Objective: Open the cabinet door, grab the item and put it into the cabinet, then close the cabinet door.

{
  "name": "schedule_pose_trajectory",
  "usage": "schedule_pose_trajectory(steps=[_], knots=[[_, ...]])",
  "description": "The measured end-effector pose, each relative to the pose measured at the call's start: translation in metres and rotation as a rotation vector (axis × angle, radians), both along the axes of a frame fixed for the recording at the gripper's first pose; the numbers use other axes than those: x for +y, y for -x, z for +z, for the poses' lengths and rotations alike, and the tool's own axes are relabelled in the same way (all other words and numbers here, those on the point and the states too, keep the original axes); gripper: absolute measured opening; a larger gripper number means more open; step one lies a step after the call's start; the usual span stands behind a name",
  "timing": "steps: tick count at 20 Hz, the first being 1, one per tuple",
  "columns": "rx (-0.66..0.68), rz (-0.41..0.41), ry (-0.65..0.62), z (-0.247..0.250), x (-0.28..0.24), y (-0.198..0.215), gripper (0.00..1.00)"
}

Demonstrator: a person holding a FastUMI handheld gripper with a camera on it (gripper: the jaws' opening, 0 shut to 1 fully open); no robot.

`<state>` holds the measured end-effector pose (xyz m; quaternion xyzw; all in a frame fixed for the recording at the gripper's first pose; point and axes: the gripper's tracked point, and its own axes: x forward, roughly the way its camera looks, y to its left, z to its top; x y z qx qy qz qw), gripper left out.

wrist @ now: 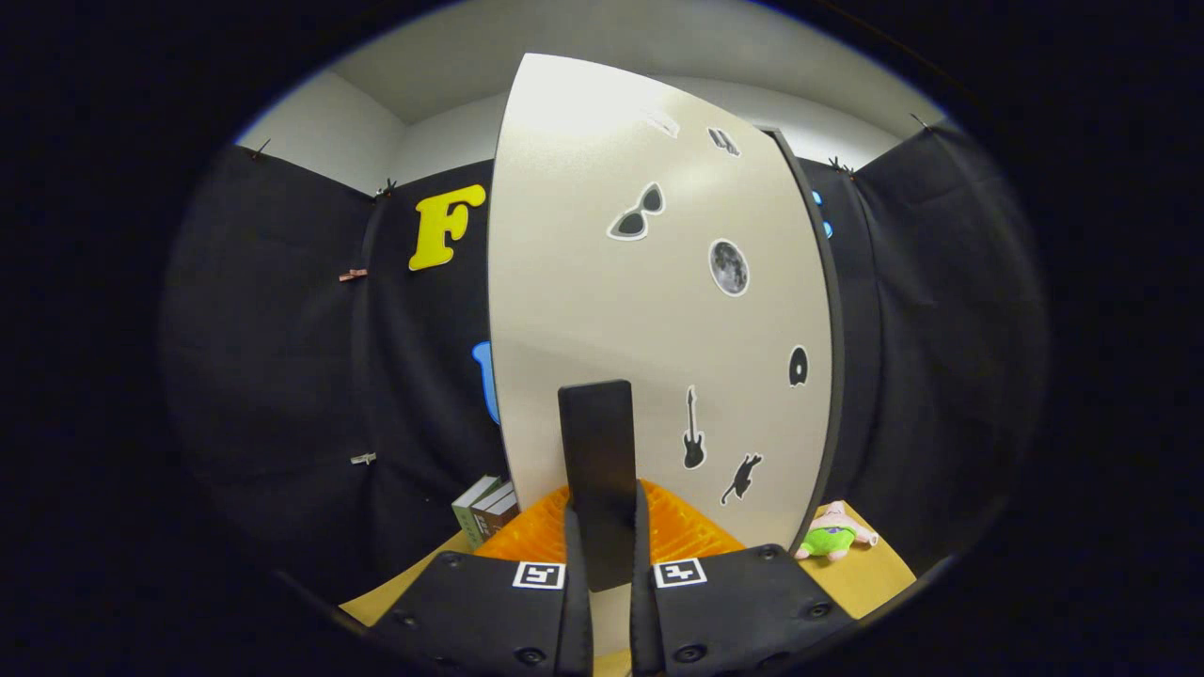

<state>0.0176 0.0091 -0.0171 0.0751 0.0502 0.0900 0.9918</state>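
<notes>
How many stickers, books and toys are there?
Stickers on the cabinet door: 7, like the sunglasses and guitar
Books: 2
Plush toy: 1
Total: 10
The jaws pinch the door handle.

Hand-held gripper (602, 550) upright, its fingers (576, 564) nearly together, clamped on a dark flat handle (598, 470)

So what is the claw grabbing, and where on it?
The claw is shut on the flat black handle of the pale cabinet door, gripping its lower end from both sides.
</notes>
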Motion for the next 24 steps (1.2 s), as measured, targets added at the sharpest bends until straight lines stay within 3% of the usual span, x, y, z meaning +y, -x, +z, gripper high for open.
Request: schedule_pose_trajectory(steps=[9, 24], knots=[[0.005, -0.142, 0.027, 0.007, -0.085, 0.059, 0.19], [-0.068, -0.325, 0.096, 0.034, -0.190, 0.105, 0.14]])
